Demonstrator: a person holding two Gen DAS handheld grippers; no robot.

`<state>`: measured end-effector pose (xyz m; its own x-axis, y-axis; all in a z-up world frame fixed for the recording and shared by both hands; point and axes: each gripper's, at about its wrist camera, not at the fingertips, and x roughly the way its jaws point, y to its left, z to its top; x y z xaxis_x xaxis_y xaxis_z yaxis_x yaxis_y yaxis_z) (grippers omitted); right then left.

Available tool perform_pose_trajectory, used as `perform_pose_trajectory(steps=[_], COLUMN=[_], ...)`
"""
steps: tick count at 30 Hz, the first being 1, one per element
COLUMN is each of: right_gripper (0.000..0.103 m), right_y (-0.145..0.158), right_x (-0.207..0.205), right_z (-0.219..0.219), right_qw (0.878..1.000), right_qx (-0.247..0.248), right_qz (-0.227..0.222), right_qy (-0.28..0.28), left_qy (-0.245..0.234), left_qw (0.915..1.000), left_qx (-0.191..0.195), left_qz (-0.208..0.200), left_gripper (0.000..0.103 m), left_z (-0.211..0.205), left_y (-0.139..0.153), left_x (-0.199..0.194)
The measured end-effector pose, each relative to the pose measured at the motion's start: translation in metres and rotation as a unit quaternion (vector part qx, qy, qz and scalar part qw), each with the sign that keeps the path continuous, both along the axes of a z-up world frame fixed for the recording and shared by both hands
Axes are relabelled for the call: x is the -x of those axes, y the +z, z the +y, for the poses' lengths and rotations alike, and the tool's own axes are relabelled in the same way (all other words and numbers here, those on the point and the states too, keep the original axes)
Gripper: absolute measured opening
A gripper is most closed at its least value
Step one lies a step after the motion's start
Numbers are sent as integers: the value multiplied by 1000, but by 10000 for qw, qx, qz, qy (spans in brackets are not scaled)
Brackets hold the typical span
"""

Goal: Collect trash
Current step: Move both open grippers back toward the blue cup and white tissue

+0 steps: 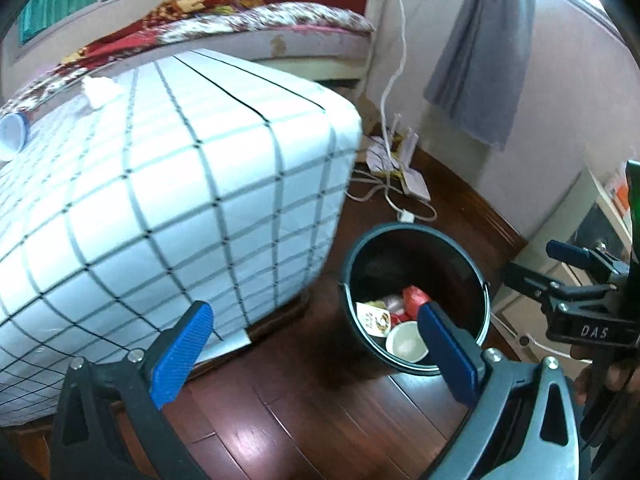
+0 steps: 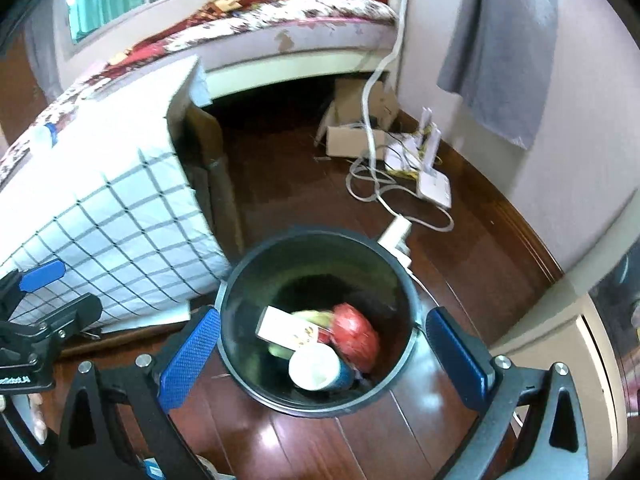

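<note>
Looks like the drop-off step: right gripper (image 2: 320, 344) hangs wide open and empty over the bin (image 2: 240, 280), left gripper (image 1: 316, 344) open too, so next up is grabbing the bottle (image 1: 14, 130) on the far-left table (image 1: 160, 184).

A: How many bins on the floor?
B: One dark bucket (image 2: 320, 320), lower middle of the frame.
A: And inside it?
B: Four pieces that can be told apart: one white cup (image 2: 314, 366), one red wrapper (image 2: 356, 336), one flat carton (image 2: 286, 328), one greenish scrap (image 2: 310, 315).
A: On the checked worktop (image 1: 160, 200)?
B: One bottle (image 1: 14, 130), far left, and one crumpled tissue (image 1: 100, 90), upper left.
A: Tools?
B: Two, the left tool (image 1: 316, 350) and the right tool (image 2: 322, 356), each with two blue fingers.
</note>
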<state>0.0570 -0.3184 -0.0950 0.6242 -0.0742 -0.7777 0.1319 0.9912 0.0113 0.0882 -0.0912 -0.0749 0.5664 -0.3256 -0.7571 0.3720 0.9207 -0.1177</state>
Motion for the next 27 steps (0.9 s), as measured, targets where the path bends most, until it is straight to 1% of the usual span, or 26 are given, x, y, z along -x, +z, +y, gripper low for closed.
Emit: perform_pose_trajectory(steps=[8,14,18,21,27], right_gripper=[103,103,103,103,103], right_y=[27,45,58,67,82], right_x=[-12,-24,-36,-46,-70], right_z=[36,64,88,108,151], right_qw=[9991,9968,9940,9914,9854], right_qx=[-38,-57,-100,-91,-140], right_qz=[-281,-464,-608,-701,-847], right_qy=[328,651,899,1102,1471], left_qy=[423,724,1017,1147,1502], left_qw=[9987,9964,9929,9909,9848], left_qx=[14,98,155,221,192], left_qz=[-282,-441,-592,-668,-854], left_gripper=[102,102,102,102,102], left_z=[38,64,89,107,143], left_y=[21,38,51,59,74], left_x=[2,1,-2,-4,-13])
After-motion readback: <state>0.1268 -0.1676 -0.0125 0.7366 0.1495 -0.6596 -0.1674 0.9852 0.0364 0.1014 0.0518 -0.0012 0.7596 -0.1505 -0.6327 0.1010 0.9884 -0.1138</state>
